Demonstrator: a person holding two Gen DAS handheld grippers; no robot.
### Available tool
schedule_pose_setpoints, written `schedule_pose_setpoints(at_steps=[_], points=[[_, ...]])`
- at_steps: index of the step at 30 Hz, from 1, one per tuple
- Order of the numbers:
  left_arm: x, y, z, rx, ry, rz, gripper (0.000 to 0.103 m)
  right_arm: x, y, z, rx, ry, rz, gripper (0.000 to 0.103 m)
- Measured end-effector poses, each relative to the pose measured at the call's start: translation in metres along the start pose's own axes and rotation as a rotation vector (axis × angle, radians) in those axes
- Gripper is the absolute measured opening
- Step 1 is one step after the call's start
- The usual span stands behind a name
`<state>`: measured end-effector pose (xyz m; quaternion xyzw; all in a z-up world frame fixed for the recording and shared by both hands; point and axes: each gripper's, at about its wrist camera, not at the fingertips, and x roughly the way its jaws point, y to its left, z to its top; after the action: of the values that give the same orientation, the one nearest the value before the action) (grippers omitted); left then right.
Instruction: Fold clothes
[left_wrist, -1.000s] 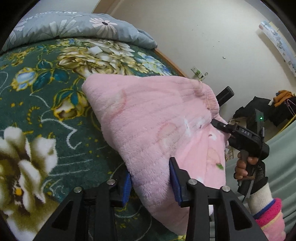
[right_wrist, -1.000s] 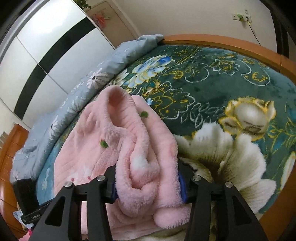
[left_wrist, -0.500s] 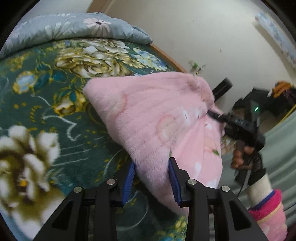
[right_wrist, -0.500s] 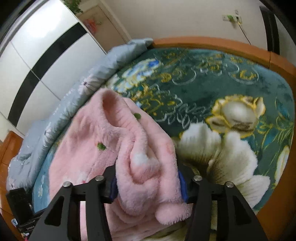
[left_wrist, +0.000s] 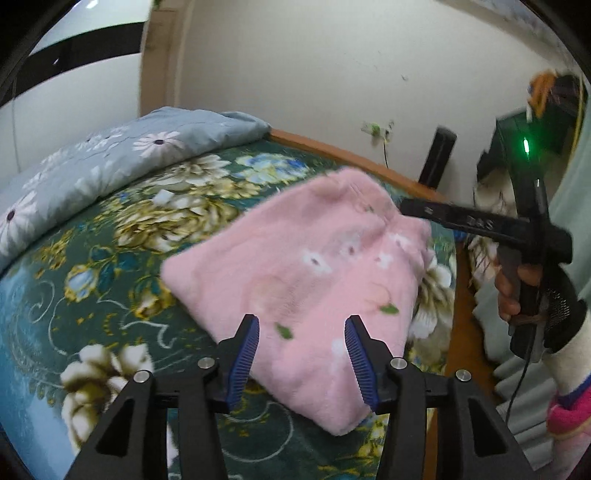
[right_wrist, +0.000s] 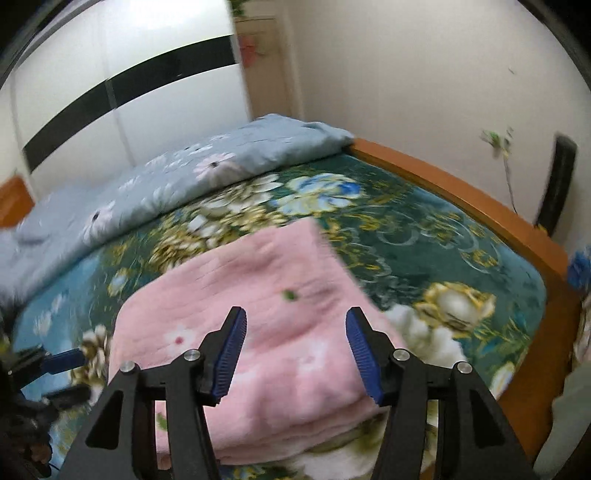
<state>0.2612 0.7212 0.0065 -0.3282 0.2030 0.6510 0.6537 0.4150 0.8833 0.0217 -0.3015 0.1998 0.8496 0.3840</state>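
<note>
Fluffy, matt fleece on the pink garment (left_wrist: 303, 273), faintly ribbed in the right wrist view. Plush, short-piled cloth on the green floral blanket (right_wrist: 424, 236) beneath. Smoother, thin woven cloth on the grey-blue quilt (left_wrist: 122, 155) at upper left. Glossy varnished wood on the bed frame (right_wrist: 476, 206). Matt black plastic on the left gripper (left_wrist: 301, 350) and right gripper (right_wrist: 295, 347), with ridged blue rubbery pads (right_wrist: 231, 350) and 4 shiny metal screw heads each. Glossy wardrobe panels (right_wrist: 129, 92).
</note>
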Motion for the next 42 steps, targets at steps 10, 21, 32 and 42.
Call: schedule_pose_setpoints(at_steps=[10,21,32,42], points=[[0.029,-0.004,-0.015,0.008,0.06,-0.016,0.054,0.04,-0.027,-0.024,0.074,0.053,-0.138,0.057],[-0.016,0.001,-0.034,-0.043,0.033,-0.053,0.056,-0.025,0.015,-0.076,0.125,-0.011,-0.052,0.063],[-0.031,0.007,-0.073,-0.088,0.054,0.0,0.069,-0.035,0.049,-0.135,0.193,0.023,0.0,0.086],[-0.04,0.003,-0.088,-0.12,0.01,0.004,0.099,-0.055,0.069,-0.152,0.125,-0.008,-0.034,0.099]])
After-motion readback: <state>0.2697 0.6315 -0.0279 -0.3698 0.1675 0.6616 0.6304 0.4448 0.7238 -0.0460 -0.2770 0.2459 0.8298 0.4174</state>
